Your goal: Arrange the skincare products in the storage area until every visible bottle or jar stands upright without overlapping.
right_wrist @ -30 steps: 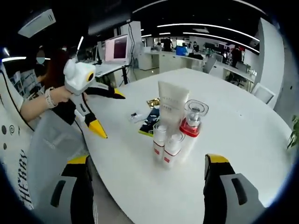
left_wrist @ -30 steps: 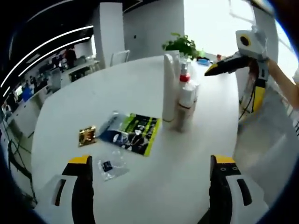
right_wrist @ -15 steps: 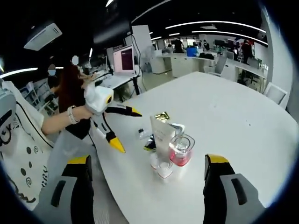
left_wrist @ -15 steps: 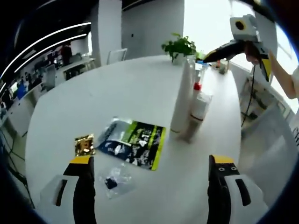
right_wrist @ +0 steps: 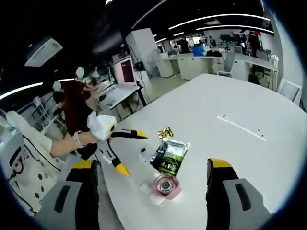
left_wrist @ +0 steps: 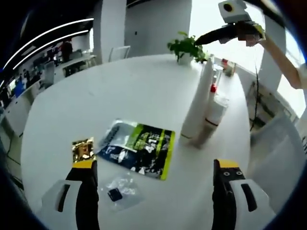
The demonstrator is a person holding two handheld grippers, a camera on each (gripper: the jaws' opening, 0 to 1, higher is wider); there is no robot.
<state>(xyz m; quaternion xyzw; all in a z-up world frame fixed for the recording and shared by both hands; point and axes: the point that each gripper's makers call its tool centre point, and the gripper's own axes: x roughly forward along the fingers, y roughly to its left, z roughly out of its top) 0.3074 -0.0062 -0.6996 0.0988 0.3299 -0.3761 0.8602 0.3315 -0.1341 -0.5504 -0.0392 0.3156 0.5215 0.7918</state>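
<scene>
Now — both grippers' fingers wide, empty | sachet (left_wrist: 138, 151) print unreadable | bottles (left_wrist: 211, 120) upright

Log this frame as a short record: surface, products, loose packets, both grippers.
surface: round white table
products: tall white tube upright beside pump bottle, clustered; red-collared bottle seen from above
loose packets: green-black sachet, gold sachet, clear packet, all lying flat
left gripper: open, empty, aimed at the packets
right gripper: open, empty, above the cluster
</scene>
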